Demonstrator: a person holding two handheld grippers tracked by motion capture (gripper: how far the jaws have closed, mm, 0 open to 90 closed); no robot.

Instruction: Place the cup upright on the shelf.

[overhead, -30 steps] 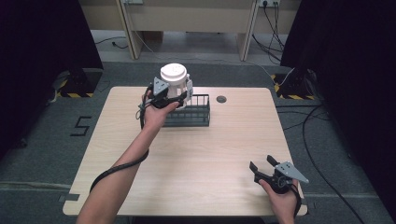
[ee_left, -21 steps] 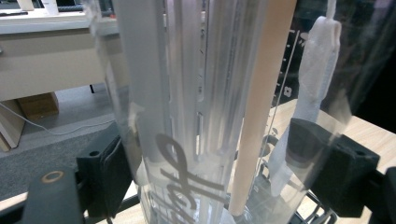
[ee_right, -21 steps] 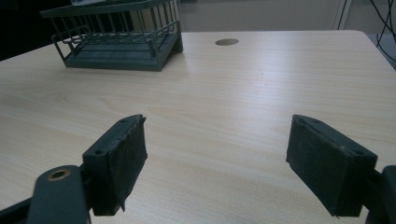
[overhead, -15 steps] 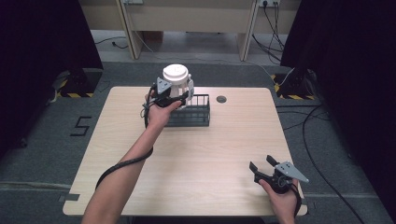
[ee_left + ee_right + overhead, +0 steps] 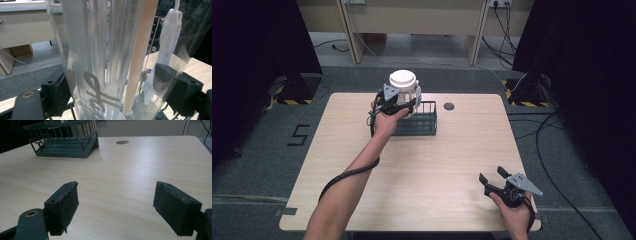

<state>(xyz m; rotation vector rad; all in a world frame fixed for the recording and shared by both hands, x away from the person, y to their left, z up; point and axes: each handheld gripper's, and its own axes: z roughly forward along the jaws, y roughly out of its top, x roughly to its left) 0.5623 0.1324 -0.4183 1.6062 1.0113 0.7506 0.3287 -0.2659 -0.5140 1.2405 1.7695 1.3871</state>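
The tabletop (image 5: 422,165) carries a dark wire rack (image 5: 419,120) at upper centre of the high view. At the rack's left end the left gripper (image 5: 394,102) has its fingers (image 5: 56,93) closed around a clear upright container with a white lid (image 5: 403,87), long axis vertical. At lower right, well apart, the right gripper (image 5: 494,180) rests wide open, holding nothing.
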